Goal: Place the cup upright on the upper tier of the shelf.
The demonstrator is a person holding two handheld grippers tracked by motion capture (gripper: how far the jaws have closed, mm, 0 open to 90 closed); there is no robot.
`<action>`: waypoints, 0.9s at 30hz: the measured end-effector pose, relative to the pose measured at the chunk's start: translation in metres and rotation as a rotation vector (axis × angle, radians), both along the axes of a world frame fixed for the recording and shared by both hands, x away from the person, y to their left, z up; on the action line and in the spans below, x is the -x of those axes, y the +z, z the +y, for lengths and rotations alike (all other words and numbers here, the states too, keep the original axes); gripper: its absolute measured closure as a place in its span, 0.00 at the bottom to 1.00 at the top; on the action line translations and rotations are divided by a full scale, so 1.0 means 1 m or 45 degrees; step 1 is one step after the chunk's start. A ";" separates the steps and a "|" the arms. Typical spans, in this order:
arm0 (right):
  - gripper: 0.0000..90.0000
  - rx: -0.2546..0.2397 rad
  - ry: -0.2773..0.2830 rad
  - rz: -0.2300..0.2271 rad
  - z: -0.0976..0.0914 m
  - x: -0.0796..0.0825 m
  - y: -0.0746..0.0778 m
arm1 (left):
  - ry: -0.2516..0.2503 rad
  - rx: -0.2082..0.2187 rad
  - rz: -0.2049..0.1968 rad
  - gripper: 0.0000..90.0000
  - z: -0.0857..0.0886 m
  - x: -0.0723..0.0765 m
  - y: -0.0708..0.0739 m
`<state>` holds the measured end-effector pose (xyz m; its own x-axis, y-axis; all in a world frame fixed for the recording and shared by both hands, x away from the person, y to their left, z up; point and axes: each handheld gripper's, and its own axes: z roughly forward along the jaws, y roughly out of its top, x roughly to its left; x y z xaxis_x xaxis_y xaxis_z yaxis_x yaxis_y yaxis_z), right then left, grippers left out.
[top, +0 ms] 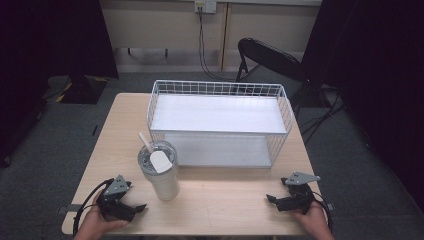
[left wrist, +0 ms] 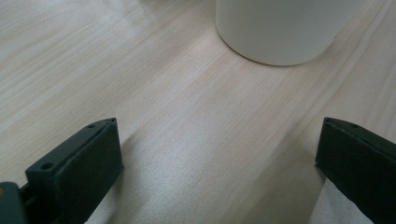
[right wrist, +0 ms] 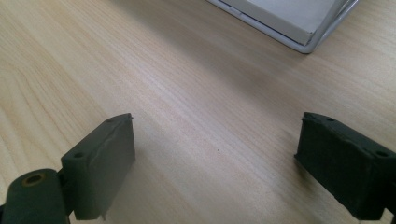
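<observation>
A white tumbler (top: 160,172) with a clear lid and a white straw stands on the wooden table (top: 225,195), just in front of the left corner of a white two-tier wire rack (top: 219,120). My left gripper (top: 137,207) rests low on the table at the near left, open, with the tumbler's base (left wrist: 280,32) a short way ahead of its jaws. At the near right my right gripper (top: 270,199) is open too, its jaws pointing left over bare wood, and the rack's lower corner (right wrist: 303,28) shows beyond them.
A black folding chair (top: 270,62) stands behind the table's far right corner. Dark curtains hang at both sides, and a cable runs down the back wall from a socket (top: 205,6). Grey carpet surrounds the table.
</observation>
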<state>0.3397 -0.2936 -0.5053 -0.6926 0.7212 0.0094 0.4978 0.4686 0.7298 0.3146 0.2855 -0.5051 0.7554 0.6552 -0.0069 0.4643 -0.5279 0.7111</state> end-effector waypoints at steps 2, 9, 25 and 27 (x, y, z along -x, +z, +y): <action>0.12 0.000 0.000 0.000 0.000 0.000 0.000 | 0.000 0.000 0.000 0.00 0.000 0.000 0.000; 0.12 -0.001 0.000 -0.001 0.000 0.000 0.000 | 0.035 -0.001 0.000 0.00 -0.002 0.000 0.000; 0.12 -0.001 -0.004 -0.001 0.000 0.000 0.000 | 0.040 0.112 -0.008 0.18 -0.003 0.011 0.011; 0.12 -0.001 -0.004 -0.002 0.000 0.000 0.000 | 0.051 0.163 -0.023 0.18 -0.003 0.012 0.017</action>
